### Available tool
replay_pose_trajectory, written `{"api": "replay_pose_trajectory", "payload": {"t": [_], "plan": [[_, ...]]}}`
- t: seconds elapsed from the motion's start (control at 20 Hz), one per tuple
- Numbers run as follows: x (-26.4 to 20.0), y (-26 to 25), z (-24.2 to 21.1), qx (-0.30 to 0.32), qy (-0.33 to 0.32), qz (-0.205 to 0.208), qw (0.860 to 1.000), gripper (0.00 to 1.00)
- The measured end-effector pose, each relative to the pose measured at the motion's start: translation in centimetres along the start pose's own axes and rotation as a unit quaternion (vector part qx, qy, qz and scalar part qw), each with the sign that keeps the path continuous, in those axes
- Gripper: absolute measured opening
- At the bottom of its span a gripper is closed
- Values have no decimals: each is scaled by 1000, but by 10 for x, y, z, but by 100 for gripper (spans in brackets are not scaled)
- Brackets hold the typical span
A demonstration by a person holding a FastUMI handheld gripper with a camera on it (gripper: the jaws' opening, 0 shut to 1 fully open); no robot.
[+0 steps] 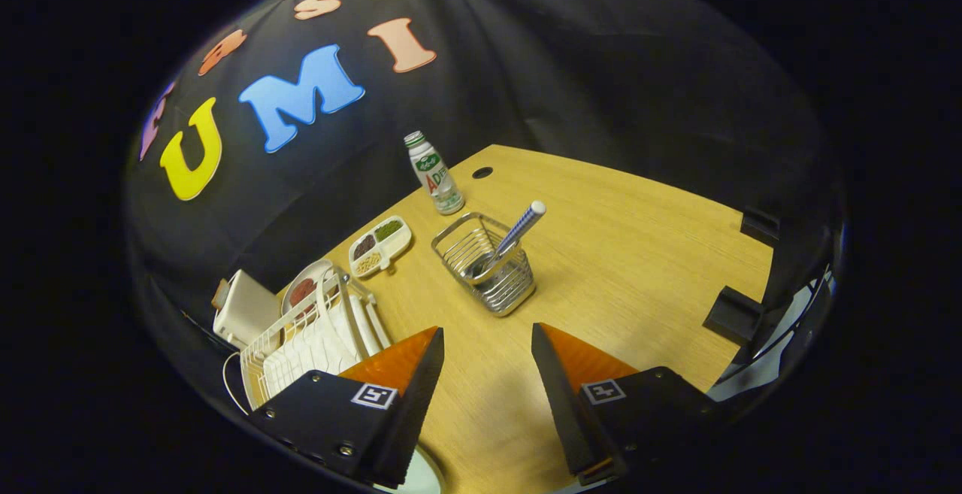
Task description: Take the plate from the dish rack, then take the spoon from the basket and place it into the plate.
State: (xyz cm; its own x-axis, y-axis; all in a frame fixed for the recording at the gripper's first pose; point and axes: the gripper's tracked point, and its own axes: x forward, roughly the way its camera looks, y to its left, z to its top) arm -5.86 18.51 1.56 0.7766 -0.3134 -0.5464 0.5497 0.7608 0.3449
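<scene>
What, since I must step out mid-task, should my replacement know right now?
Gripper: fingers open, holding nothing, above the light wooden table.
Silver wire basket: just ahead of the fingers. The spoon with the blue-and-white handle leans inside it.
White wire dish rack: beside the left finger. A round white-rimmed plate stands upright at its far end.
Pale curved edge under the fingers: cannot tell what it is.
Done: nothing that I can confirm.
Left: lift the plate out and set it down, then move the spoon from the basket into it.
</scene>
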Motion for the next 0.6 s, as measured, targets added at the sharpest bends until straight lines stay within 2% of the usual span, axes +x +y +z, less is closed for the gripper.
{"api": "replay_pose_trajectory", "payload": {"t": [0.35, 0.6], "plan": [[41, -17, 44, 58, -43, -48, 996, 74], [61, -18, 63, 76, -64, -54, 994, 74]]}}
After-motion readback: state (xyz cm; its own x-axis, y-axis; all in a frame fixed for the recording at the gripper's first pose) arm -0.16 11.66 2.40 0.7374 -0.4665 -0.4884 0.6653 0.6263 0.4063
